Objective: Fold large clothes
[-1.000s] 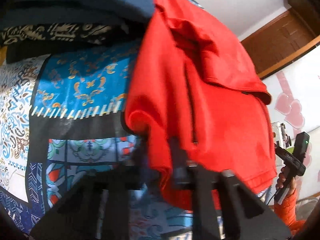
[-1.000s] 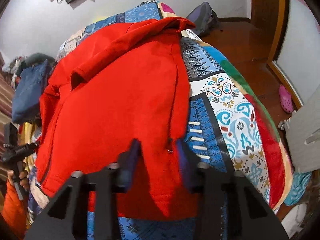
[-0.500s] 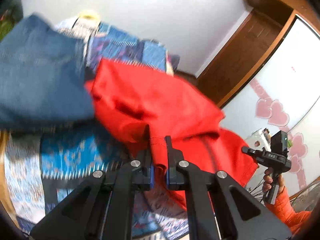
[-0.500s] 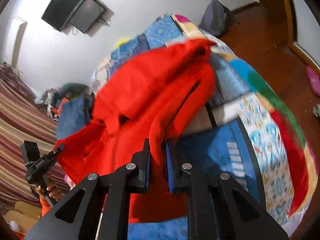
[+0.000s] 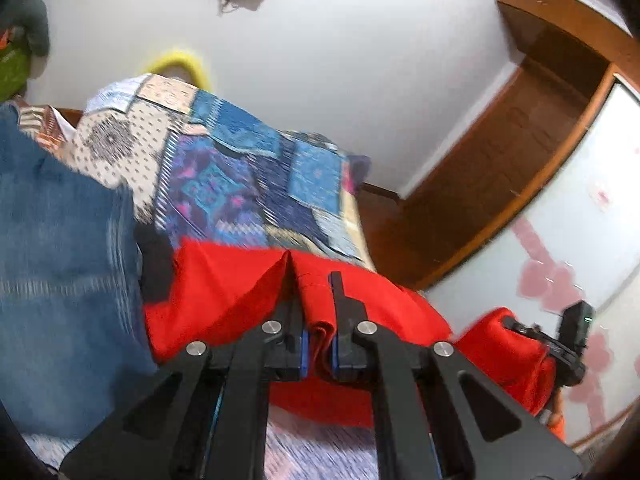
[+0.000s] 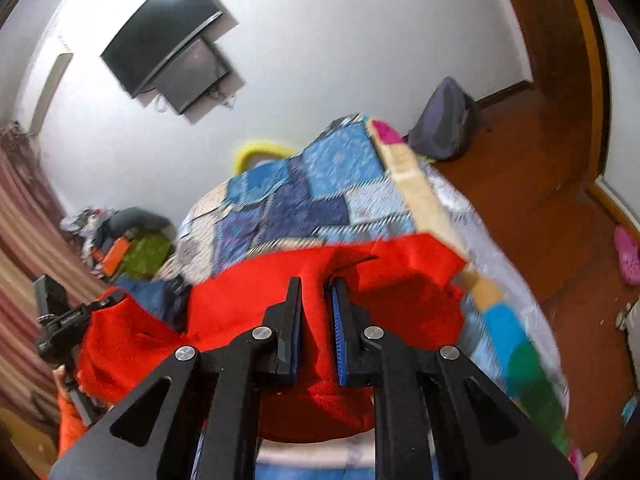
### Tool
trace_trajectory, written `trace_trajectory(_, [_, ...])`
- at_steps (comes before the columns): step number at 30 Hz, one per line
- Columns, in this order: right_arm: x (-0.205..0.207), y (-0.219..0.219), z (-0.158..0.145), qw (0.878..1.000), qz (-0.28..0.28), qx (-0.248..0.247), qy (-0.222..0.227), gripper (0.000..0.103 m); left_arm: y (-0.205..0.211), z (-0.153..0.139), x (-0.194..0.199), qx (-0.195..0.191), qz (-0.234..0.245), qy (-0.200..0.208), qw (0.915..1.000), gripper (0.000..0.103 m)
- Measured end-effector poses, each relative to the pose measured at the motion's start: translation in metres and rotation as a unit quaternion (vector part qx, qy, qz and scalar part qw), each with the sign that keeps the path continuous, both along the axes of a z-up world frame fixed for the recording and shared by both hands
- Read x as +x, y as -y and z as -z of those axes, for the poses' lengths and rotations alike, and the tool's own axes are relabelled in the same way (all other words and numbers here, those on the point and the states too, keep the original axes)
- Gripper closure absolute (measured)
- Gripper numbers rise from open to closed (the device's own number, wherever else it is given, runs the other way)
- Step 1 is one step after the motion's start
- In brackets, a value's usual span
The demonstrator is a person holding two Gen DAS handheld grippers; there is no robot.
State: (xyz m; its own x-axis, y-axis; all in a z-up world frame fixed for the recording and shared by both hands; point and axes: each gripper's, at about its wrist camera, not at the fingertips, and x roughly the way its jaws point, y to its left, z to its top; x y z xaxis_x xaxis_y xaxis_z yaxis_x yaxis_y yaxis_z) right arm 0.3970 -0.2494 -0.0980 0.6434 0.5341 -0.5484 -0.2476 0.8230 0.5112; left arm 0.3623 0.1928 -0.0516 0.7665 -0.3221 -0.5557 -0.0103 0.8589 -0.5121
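Item one, my left gripper (image 5: 318, 312): jaws closed on a bunched fold of the red garment (image 5: 248, 284), cloth pinched between the blue pads

Item two, my right gripper (image 6: 316, 312): jaws likewise clamped on the same garment's edge, red fabric filling the narrow gap between them

Item three, the red garment itself: stretched between my two grippers, held up over the near part of the bed, its lower part sagging below the fingers; from the left wrist view its far corner runs across to the other gripper, where an orange sleeve (image 5: 556, 426) shows beneath

Item four, patchwork quilt (image 5: 256, 184): blue, purple and cream squares, covering the bed beyond the garment

Item five, blue denim piece (image 5: 60, 260): lying on the bed, left of the garment in the left wrist view, blurred

Item six, screen (image 6: 160, 32): dark, mounted on the white wall

Item seven, grey backpack (image 6: 444, 120): on the wooden floor against the wall

Item eight, pink shoe (image 6: 628, 254): on the floor at the right edge
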Motion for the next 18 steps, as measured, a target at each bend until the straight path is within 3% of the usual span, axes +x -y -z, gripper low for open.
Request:
trace_trajectory(3, [0.03, 0.002, 0.006, 1.0, 0.019, -0.01, -0.007, 0.091, -0.013, 0.01, 0.041, 0.021, -0.04, -0.023, 0.9987, 0.097])
trace_trajectory(9, [0.084, -0.008, 0.038, 0.998, 0.035, -0.036, -0.045, 0.091, -0.021, 0.061, 0.101, 0.038, -0.065, -0.08, 0.9939, 0.097])
trace_trajectory(15, [0.104, -0.022, 0.065, 0.995, 0.028, -0.077, -0.057, 0.089, -0.011, 0.104, 0.127, 0.059, -0.074, -0.124, 0.9878, 0.097])
trace_trajectory(18, [0.1, -0.024, 0.067, 0.994, 0.025, -0.091, -0.055, 0.088, -0.006, 0.111, 0.127, 0.069, -0.071, -0.13, 0.9865, 0.096])
